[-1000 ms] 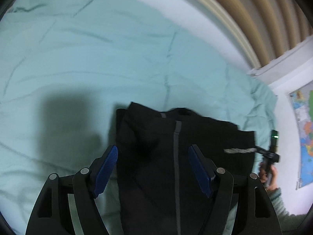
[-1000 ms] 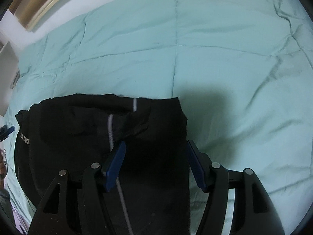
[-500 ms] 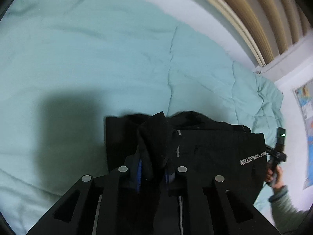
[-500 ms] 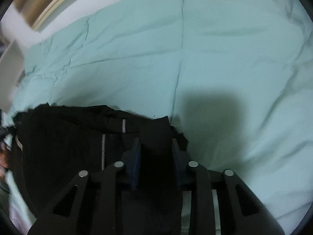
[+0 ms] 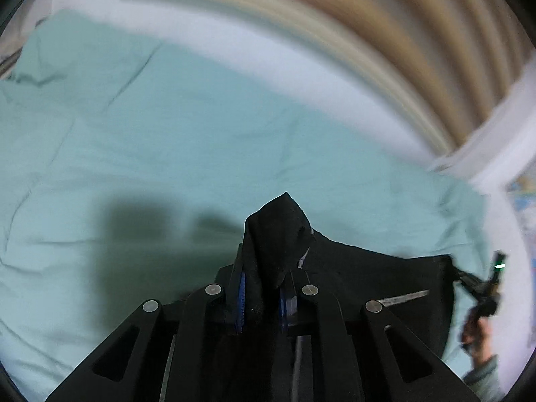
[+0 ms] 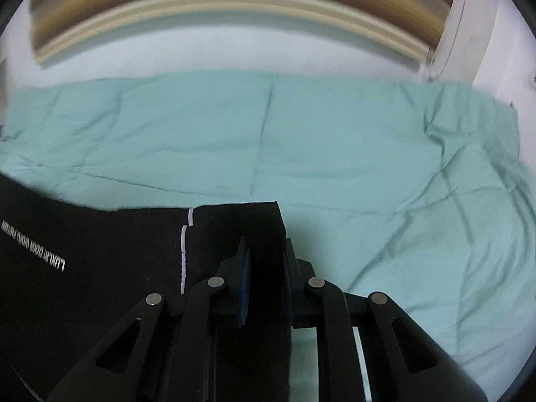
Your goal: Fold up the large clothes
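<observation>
Having closed, both grippers (left (image 5: pixel 261 284), right (image 6: pixel 266 271)) now pinch the black garment (image 6: pixel 100 251).

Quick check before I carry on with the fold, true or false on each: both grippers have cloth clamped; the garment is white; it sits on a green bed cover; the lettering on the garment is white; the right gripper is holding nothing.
1. Both grippers have cloth clamped. True: the left gripper and the right gripper each have black fabric pinched between closed jaws.
2. The garment is white. False: the garment is black, with a thin pale stripe.
3. It sits on a green bed cover. True: a pale green bed cover lies under and around it.
4. The lettering is white. True: the lettering is pale print on black.
5. The right gripper is holding nothing. False: it grips the garment's corner.
</observation>
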Available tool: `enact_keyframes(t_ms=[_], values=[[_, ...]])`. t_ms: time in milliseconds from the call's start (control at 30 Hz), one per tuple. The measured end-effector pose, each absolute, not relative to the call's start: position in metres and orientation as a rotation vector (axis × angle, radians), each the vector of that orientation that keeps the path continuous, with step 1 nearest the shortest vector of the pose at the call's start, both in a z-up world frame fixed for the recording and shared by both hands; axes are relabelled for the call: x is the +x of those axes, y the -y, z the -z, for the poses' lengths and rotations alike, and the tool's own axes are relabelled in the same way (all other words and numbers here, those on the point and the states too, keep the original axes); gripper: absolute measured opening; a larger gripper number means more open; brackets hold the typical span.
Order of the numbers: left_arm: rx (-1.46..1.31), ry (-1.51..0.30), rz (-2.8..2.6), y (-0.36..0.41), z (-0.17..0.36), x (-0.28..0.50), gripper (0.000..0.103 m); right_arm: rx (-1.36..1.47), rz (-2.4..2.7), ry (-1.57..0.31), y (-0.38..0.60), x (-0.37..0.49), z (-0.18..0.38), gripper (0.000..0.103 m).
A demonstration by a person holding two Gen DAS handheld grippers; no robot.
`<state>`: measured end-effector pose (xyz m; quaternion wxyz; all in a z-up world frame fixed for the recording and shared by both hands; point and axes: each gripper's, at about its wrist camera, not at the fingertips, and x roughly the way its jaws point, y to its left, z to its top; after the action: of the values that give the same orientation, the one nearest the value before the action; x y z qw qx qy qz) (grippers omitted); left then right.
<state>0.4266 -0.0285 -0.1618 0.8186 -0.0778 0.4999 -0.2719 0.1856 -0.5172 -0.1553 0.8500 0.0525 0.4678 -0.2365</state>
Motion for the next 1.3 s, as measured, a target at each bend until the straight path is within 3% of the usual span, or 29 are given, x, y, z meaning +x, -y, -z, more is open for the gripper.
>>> enact_keyframes(t_ms=[200,300,400,467,500,533,600,833,1033,1167,1300], values=[[-0.100,-1.303,0.490,0.048,0.266,0.453,0.019,0.131,0.459,-1.253,0.526,0.223,0.264,0.019],[-0.107,-1.322,0.490,0.047,0.271,0.457,0.026,0.094,0.452,-1.301,0.517,0.226,0.282,0.024],[-0.117,-1.347,0.486,0.040,0.260,0.460,0.042,0.129,0.456,-1.305,0.522,0.222,0.271,0.028],[-0.160,-1.353,0.484,0.029,0.253,0.457,0.045,0.180,0.455,-1.293,0.527,0.212,0.259,0.039],[-0.196,-1.346,0.476,0.018,0.245,0.455,0.048,0.216,0.452,-1.278,0.530,0.204,0.249,0.052],[-0.212,-1.340,0.459,0.013,0.238,0.454,0.057,0.235,0.452,-1.262,0.531,0.197,0.241,0.059],[-0.232,-1.320,0.405,-0.006,0.223,0.447,0.066,0.257,0.457,-1.192,0.527,0.170,0.211,0.063],[-0.190,-1.195,0.348,-0.043,0.171,0.389,0.066,0.329,0.377,-1.117,0.473,0.105,0.156,0.064],[-0.035,-1.082,0.520,0.013,0.139,0.279,0.066,0.380,0.272,-1.122,0.382,0.091,0.165,0.064],[0.083,-1.003,0.652,0.071,0.148,0.219,0.066,0.255,0.298,-1.060,0.330,0.097,0.174,0.064],[0.232,-1.024,0.600,0.104,0.198,0.202,0.066,0.154,0.302,-1.113,0.309,0.112,0.207,0.064]])
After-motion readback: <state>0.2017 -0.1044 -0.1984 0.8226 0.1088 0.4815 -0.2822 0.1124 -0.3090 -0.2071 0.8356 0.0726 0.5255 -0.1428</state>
